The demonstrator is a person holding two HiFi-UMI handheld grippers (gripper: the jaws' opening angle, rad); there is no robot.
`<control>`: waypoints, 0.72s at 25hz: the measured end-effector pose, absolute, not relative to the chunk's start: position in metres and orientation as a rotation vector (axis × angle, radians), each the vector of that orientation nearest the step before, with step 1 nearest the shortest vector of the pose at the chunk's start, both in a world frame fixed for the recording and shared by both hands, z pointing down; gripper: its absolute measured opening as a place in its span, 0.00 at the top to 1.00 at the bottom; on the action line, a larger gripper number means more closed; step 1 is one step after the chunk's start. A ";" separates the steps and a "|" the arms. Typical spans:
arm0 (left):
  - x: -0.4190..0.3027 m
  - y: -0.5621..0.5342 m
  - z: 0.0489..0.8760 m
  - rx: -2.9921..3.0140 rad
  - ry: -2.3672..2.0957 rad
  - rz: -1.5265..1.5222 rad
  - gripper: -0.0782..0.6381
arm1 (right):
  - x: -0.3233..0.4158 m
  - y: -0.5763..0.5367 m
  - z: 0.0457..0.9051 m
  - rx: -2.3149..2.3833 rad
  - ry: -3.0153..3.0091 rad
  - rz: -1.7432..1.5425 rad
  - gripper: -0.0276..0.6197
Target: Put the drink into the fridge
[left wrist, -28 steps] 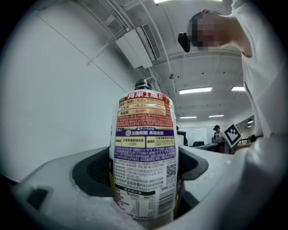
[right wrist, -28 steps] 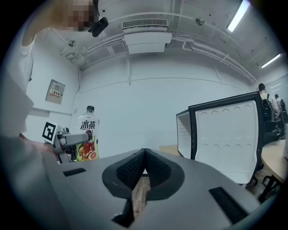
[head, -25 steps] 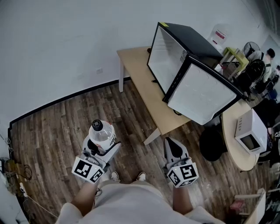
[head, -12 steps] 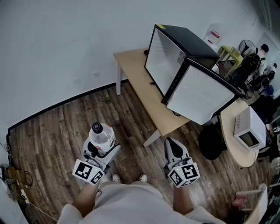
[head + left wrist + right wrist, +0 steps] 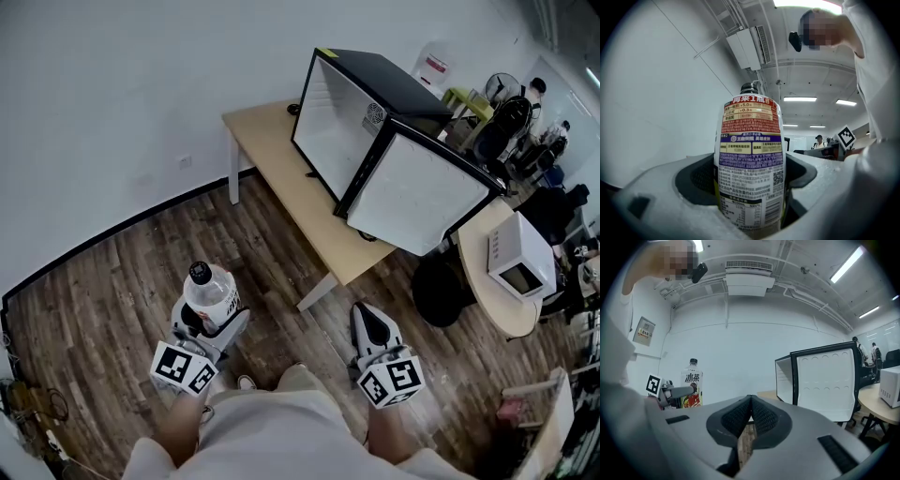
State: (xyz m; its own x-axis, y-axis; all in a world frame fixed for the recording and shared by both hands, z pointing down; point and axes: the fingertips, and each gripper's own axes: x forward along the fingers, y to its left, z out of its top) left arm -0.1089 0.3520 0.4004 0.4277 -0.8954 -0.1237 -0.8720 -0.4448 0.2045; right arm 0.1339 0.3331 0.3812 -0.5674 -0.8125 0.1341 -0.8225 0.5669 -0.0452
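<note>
A plastic drink bottle with a black cap and printed label stands upright in my left gripper, whose jaws are shut on its lower body. In the left gripper view the bottle fills the middle between both pads. My right gripper is shut with nothing in it; its fingertips meet. The right gripper view also shows the bottle off to the left. The black mini fridge stands on the wooden table, its door swung open; in the right gripper view the fridge is ahead to the right.
Wood-plank floor lies below me, and a white wall runs behind the table. A round table carries a white microwave at right, with a black stool beside it. People and chairs are at the far right.
The head view has shifted: the table and fridge sit further left and lower in frame. Both grippers hold the same pose, the bottle still gripped.
</note>
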 end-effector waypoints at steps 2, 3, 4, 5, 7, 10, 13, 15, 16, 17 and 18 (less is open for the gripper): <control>-0.108 0.347 0.400 2.568 -1.572 -0.333 0.32 | 0.135 0.332 0.385 1.426 -2.675 0.168 0.95; -0.107 0.345 0.400 2.574 -1.563 -0.334 0.32 | 0.135 0.329 0.386 1.433 -2.671 0.172 0.95; -0.106 0.342 0.401 2.579 -1.555 -0.331 0.32 | 0.136 0.326 0.387 1.437 -2.670 0.174 0.95; -0.104 0.338 0.402 2.582 -1.548 -0.326 0.32 | 0.135 0.321 0.387 1.438 -2.670 0.175 0.95; -0.102 0.330 0.406 2.579 -1.536 -0.317 0.32 | 0.133 0.308 0.390 1.435 -2.671 0.178 0.95; -0.102 0.310 0.413 2.581 -1.530 -0.289 0.32 | 0.127 0.278 0.397 1.424 -2.684 0.190 0.95; -0.109 0.276 0.416 2.587 -1.550 -0.258 0.32 | 0.121 0.235 0.406 1.411 -2.703 0.215 0.95; -0.116 0.245 0.417 2.584 -1.573 -0.236 0.32 | 0.115 0.201 0.410 1.395 -2.724 0.230 0.95; -0.118 0.227 0.416 2.580 -1.586 -0.227 0.32 | 0.111 0.183 0.411 1.378 -2.735 0.232 0.95; -0.119 0.208 0.415 2.575 -1.597 -0.224 0.32 | 0.107 0.165 0.411 1.358 -2.745 0.230 0.95; -0.119 0.188 0.413 2.571 -1.605 -0.227 0.32 | 0.103 0.145 0.410 1.338 -2.753 0.223 0.95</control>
